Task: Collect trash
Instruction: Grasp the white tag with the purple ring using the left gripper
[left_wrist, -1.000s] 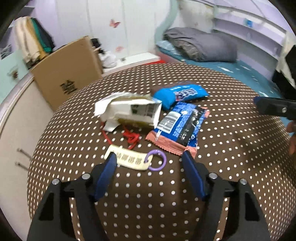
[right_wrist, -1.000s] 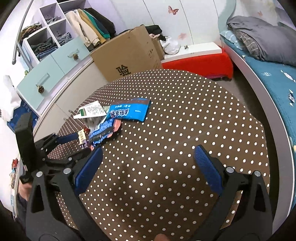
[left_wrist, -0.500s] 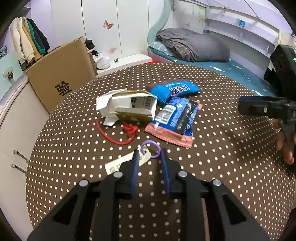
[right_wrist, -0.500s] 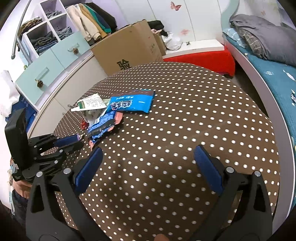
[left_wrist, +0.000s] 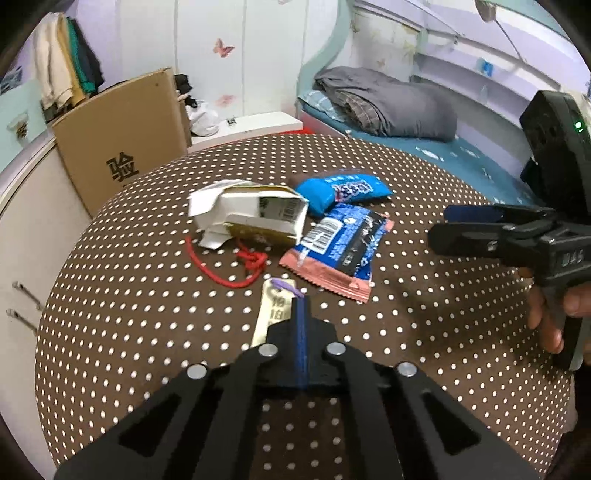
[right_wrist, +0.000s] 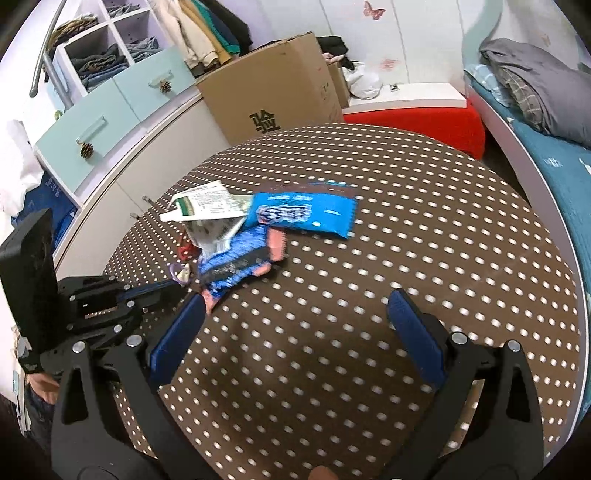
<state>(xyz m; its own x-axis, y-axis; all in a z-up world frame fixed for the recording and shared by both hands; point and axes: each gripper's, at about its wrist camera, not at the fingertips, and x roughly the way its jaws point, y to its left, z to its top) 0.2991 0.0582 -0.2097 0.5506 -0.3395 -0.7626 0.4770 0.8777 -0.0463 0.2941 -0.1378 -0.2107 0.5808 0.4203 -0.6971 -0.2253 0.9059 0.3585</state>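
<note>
Brown polka-dot tablecloth (left_wrist: 147, 314) fills the frame. At centre lie a torn white carton (left_wrist: 251, 218) and two blue snack wrappers (left_wrist: 343, 251). Lower centre, the left gripper (left_wrist: 301, 301) is clenched on a cream tag (left_wrist: 275, 310) with a purple ring. The right gripper (right_wrist: 295, 314) is spread wide, grasping nothing.

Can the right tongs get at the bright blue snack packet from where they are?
Probably yes. The right tongs stand open over bare tablecloth, and nothing lies between them and the blue snack packet. The left tongs sit off to the side.
</note>
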